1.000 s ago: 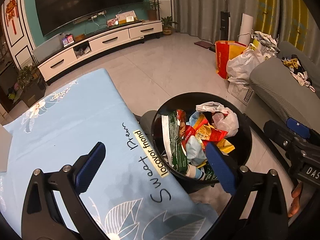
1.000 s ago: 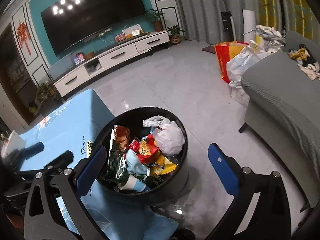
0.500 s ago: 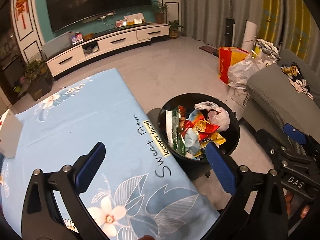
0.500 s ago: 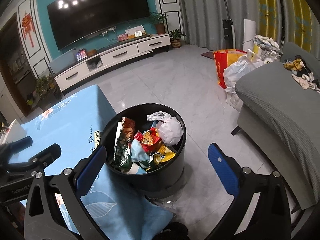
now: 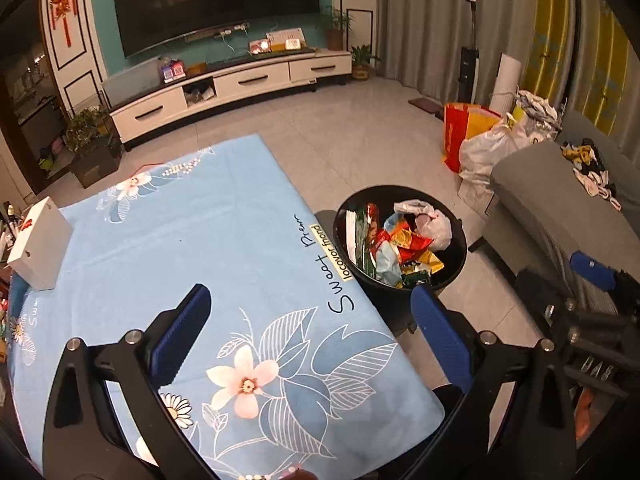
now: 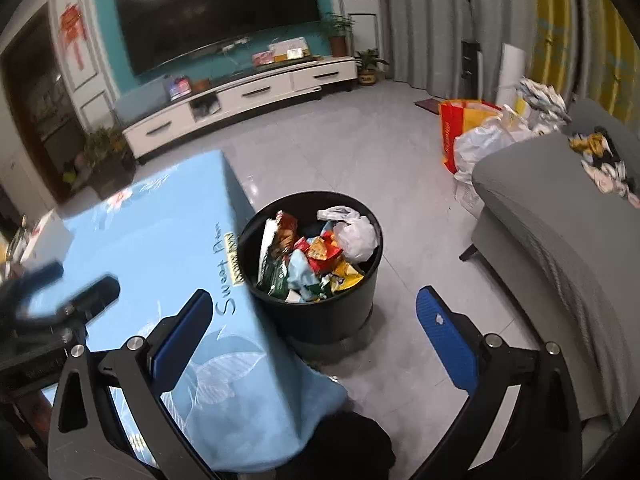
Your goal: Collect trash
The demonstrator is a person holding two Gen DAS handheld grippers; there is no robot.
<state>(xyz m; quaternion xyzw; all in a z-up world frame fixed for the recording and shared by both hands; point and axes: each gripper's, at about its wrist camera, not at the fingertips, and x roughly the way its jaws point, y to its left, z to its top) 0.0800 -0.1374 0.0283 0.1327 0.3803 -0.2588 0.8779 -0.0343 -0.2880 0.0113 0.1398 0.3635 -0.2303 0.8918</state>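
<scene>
A round black trash bin (image 5: 456, 272) (image 6: 360, 292) stands on the floor at the right edge of the table. It holds several snack wrappers (image 5: 400, 248) (image 6: 312, 260) and a crumpled white plastic bag (image 5: 434, 226) (image 6: 356, 234). My left gripper (image 5: 310, 330) is open and empty above the blue flowered tablecloth (image 5: 180, 240), back from the bin. My right gripper (image 6: 312, 334) is open and empty above the table's corner and the floor, with the bin ahead of it. The right gripper also shows at the right edge of the left wrist view (image 5: 592, 308).
A white box (image 5: 40, 252) sits on the table's far left. A grey sofa (image 6: 560, 232) with clothes stands at the right. Red, yellow and white bags (image 5: 480, 140) lie on the floor beyond it. A TV cabinet (image 5: 240, 84) lines the back wall.
Both grippers have pulled up and back from the bin, which now looks smaller and farther. More of the tablecloth shows under the left gripper. Both stay open and empty.
</scene>
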